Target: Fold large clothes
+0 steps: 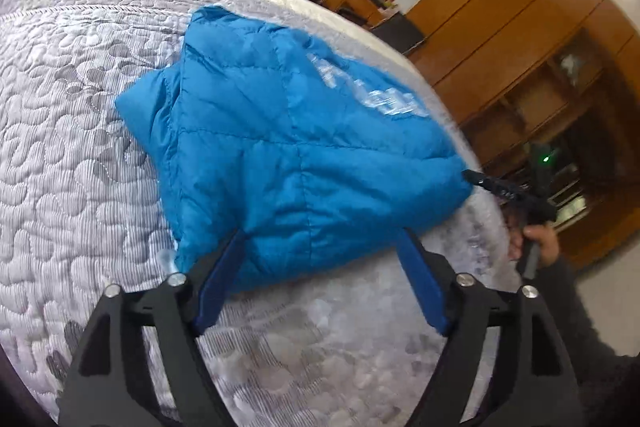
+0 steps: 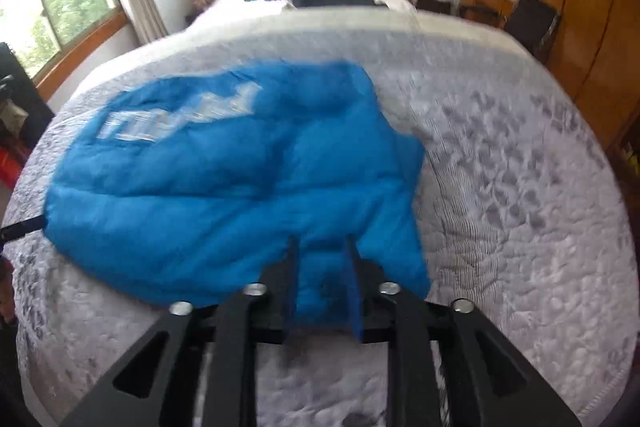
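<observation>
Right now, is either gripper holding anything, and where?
The right gripper pinches the blue puffy jacket at its near edge. The left gripper is open, holding nothing.

The left gripper (image 1: 322, 251) has matte black linkage arms with triangular cut-outs, joined by four round silver pivot screws (image 1: 176, 279) set just behind the jaws. Its fingers carry flat blue pads (image 1: 424, 287) on their inner faces. The right gripper (image 2: 322, 251) is built alike: black arms, four silver screws (image 2: 256, 289), blue-faced fingers (image 2: 355, 303). Behind the right gripper's jaws, the person's hand (image 1: 538, 241) shows a dark sleeve (image 1: 576, 307) at the wrist.
</observation>
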### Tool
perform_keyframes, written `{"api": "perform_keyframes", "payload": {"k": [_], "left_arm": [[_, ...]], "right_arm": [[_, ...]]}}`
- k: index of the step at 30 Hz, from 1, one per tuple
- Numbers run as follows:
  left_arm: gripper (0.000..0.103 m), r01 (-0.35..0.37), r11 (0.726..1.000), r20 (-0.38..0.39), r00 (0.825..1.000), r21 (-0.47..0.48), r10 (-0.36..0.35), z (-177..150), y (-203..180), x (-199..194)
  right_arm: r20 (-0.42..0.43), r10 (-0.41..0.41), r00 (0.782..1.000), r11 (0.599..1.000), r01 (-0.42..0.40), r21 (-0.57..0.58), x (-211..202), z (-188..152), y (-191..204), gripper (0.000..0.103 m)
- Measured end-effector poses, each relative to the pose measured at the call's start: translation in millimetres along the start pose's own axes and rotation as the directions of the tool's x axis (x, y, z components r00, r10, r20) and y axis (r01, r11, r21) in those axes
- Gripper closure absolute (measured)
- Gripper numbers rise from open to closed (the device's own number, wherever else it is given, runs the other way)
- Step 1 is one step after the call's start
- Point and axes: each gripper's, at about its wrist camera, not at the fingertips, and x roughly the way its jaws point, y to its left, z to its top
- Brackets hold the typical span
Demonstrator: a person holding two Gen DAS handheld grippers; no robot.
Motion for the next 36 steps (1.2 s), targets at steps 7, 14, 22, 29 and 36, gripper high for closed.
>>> {"api": "perform_keyframes", "payload": {"k": [7,14,22,29,36], "left_arm": [[0.007,0.011,0.953,-0.027,0.999,-0.303,-0.020,24.5,92.8,-33.4],[0.007,0.111,0.891,-0.037,0.989,-0.440,-0.141,56.0,128.6,-13.4],[0.007,0.100,0.898,-0.117,0.979,-0.428,-0.165,87.7,122.5,47.7],[0.007,0.097,0.911,-0.168,0.970,-0.400,-0.177,119.2,121.3,84.7],[0.007,0.105,0.912,-0.169,0.968,-0.397,-0.185,138.2,123.1,97.6]], "right_arm": [[0.154,-0.133,0.979,0.876,0.189,-0.444,-37.1,-48.0,135.0,0.021],[0.321,-0.145,0.936,0.603,0.341,-0.721,-8.9,-106.5,269.5,0.021],[0.400,-0.135,0.907,0.478,0.413,-0.775,33.1,-106.2,340.1,0.022],[0.412,-0.139,0.901,0.466,0.426,-0.775,55.1,-90.9,359.7,0.022],[0.417,-0.127,0.900,0.459,0.426,-0.779,68.6,-76.8,374.3,0.025]]}}
